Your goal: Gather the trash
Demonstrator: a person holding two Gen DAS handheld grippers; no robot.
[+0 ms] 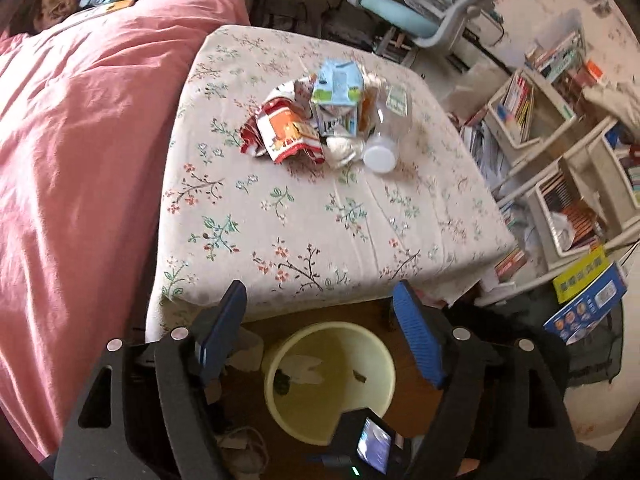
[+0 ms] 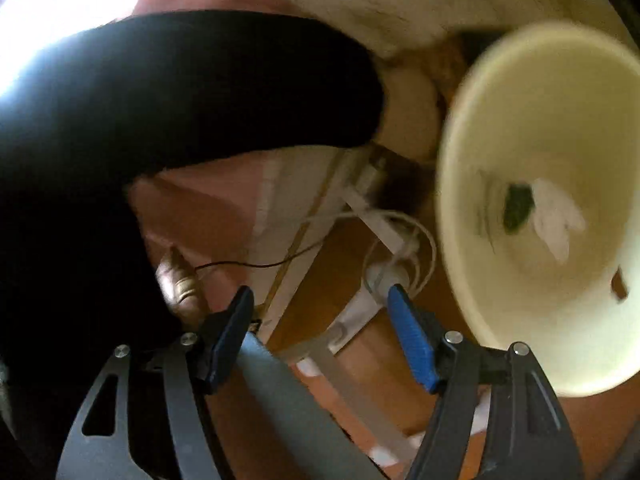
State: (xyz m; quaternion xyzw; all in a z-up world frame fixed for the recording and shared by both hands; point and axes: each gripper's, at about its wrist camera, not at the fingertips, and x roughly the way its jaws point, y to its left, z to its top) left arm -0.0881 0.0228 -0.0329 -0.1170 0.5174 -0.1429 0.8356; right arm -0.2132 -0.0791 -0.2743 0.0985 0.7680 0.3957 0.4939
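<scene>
1. While the left gripper [image 1: 320,304] hangs with fingers spread wide and empty, the trash pile sits at 12 o'clock on the flowered desk [image 1: 304,216]: a crumpled red wrapper [image 1: 280,132], a blue carton [image 1: 336,96], and a clear bottle [image 1: 390,124].
2. Below it, at 6 o'clock, stands the cream bin [image 1: 280,412].
3. The right gripper [image 2: 320,308] is likewise parted and holding nothing; the bin [image 2: 480,280] lies at 2 o'clock, blurred.
</scene>
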